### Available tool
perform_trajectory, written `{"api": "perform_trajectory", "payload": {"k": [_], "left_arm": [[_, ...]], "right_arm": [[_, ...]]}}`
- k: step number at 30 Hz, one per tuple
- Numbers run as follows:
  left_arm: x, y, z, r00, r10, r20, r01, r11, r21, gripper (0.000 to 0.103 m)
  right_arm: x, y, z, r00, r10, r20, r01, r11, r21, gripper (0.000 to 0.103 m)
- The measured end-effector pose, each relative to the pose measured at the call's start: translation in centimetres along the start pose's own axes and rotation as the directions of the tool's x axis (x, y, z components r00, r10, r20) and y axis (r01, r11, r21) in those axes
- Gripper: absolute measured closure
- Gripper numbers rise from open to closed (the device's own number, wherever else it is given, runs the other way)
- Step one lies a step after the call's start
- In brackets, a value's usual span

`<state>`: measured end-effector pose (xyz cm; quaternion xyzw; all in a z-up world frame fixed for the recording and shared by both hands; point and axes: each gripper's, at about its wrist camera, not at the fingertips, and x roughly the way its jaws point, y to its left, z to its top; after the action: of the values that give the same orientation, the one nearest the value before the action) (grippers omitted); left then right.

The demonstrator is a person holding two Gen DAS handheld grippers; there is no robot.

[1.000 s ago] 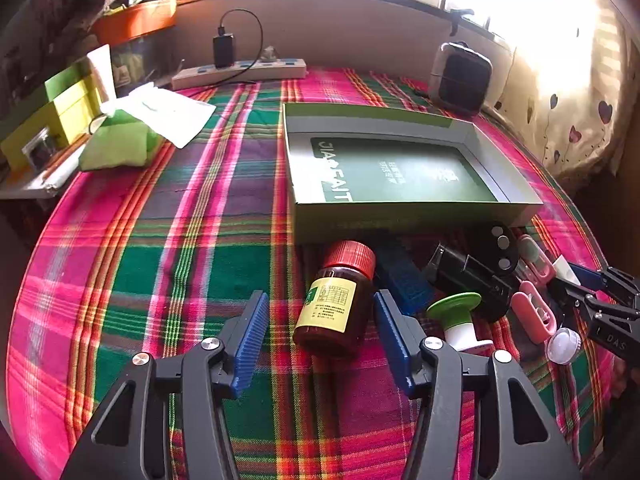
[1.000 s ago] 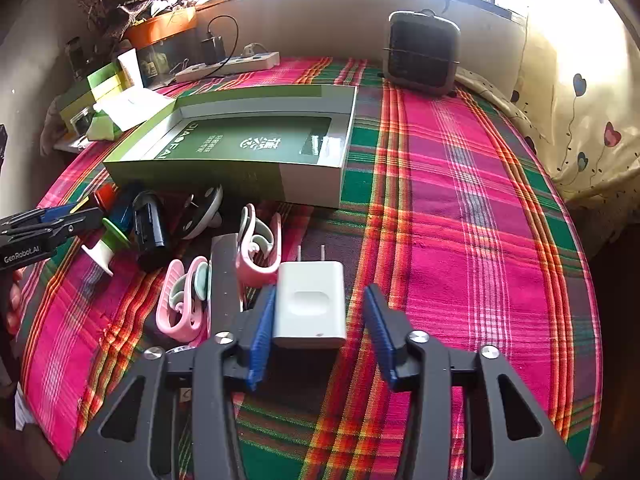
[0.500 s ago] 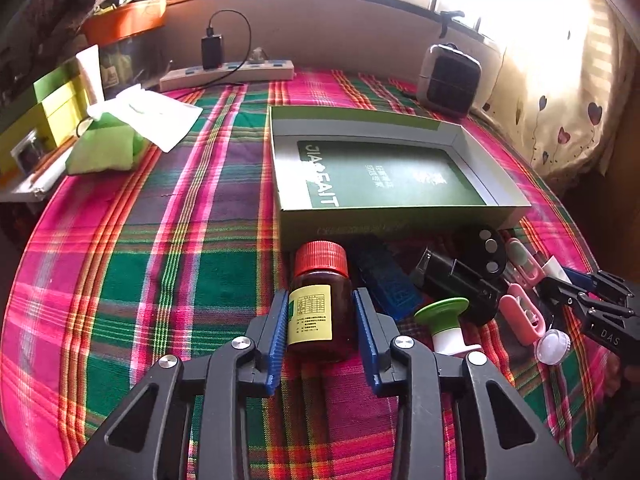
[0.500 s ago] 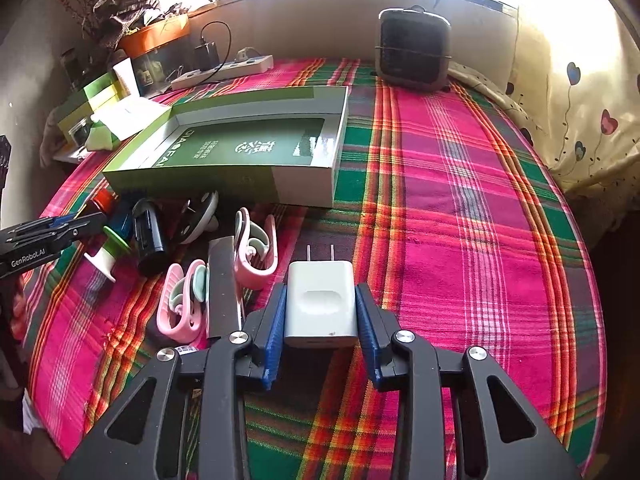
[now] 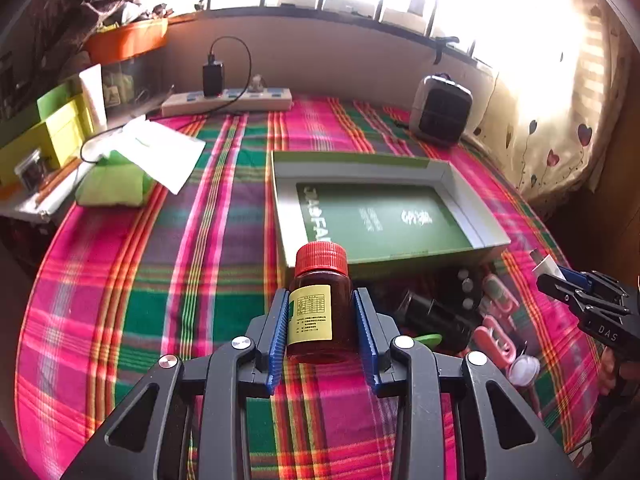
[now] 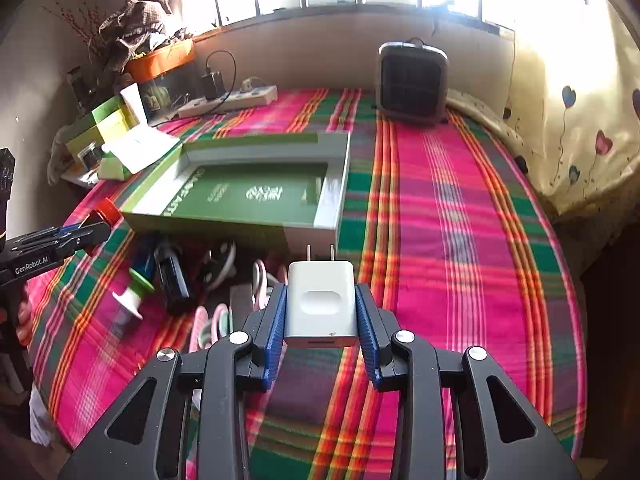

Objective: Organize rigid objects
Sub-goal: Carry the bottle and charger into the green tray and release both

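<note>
My left gripper [image 5: 322, 312] is shut on a brown bottle [image 5: 320, 308] with a red cap and yellow label, held above the plaid cloth. My right gripper [image 6: 320, 308] is shut on a white plug charger [image 6: 321, 304], prongs pointing forward, also lifted. An open green box [image 5: 384, 216] lies just beyond both; it also shows in the right wrist view [image 6: 256, 196]. Before the box lies a heap: a black device [image 6: 174, 280], a green-and-white stopper [image 6: 134, 290], pink clips [image 5: 494, 336], a white cap [image 5: 524, 368].
A plaid cloth [image 6: 460, 240] covers the table. A small fan heater [image 6: 412, 80] stands at the back. A power strip [image 5: 228, 100] lies along the wall. Green boxes and papers [image 5: 160, 152] crowd the left edge. A curtain [image 6: 580, 120] hangs at the right.
Both grippers closed on their objects, the left on the bottle, the right on the charger, and have lifted them off the cloth toward the green box.
</note>
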<state>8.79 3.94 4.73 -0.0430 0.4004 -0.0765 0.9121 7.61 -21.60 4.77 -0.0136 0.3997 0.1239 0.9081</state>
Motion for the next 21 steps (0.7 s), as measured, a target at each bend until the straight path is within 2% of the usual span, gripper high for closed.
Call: {"api": "perform_trajectory", "payload": {"k": [9,13,21], "left_arm": [[0.7,-1.0,3.8,0.999,-0.032,0.027,0.031,0.999,0.027,0.072],[2.3,-1.4,4.7,0.998,-0.056,0.003,0.056,0.998,0.018,0.072],[5.7,-2.0,5.9,0.998,-0.054,-0.045,0.055,0.998,0.023,0.072]], "right_arm": [[1.3,0.8,4.5,0.999,0.045,0.017,-0.044,0.999,-0.023,0.069],[2.8,1.3,5.8,0.998,0.061,0.0,-0.061,0.998,-0.021,0.069],[6.8,2.0,7.7,0.995,0.08,-0.062,-0.08,0.997,-0.01,0.069]]}}
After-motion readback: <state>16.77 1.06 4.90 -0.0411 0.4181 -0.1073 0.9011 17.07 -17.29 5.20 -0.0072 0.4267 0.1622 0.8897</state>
